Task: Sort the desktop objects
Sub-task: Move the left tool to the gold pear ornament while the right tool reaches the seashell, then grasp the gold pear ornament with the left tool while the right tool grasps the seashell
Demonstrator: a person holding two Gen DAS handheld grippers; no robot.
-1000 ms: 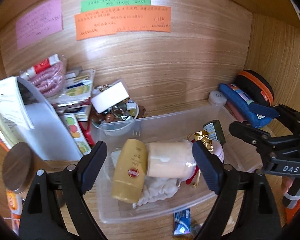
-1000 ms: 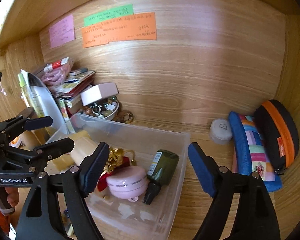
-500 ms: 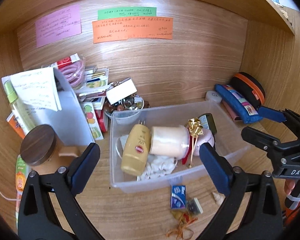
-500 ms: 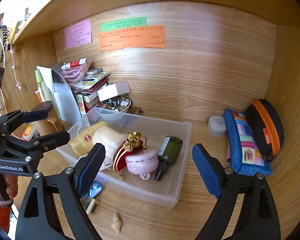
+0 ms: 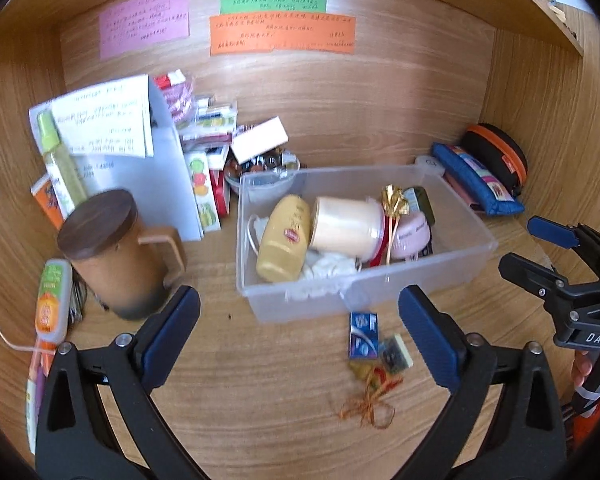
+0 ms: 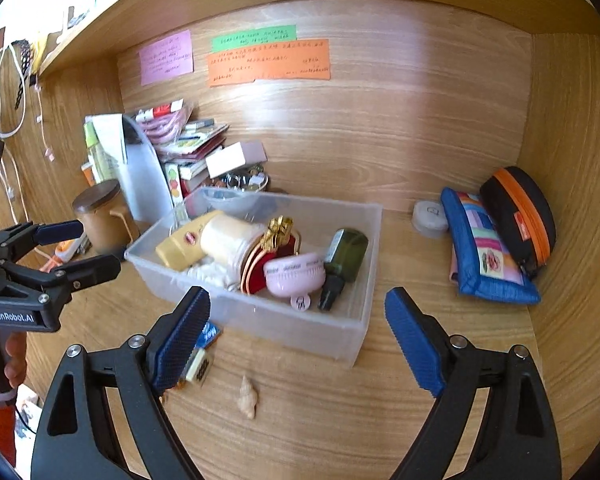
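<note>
Wooden worktop (image 5: 260,392) w/ clear bin (image 5: 380,292) mid-desk, already filled. 2 grippers, left gripper (image 5: 300,332) & right gripper (image 6: 298,334), spread wide, nothing held. Risk: small shell (image 6: 247,396) & blue packet (image 5: 363,335) near bin front could be knocked or missed.

The desk (image 5: 260,408) is smooth matt wood grain; the bin (image 5: 452,268) is frosted translucent plastic; the pouch (image 6: 484,256) is woven cloth; the notes (image 5: 282,34) are matt paper.
</note>
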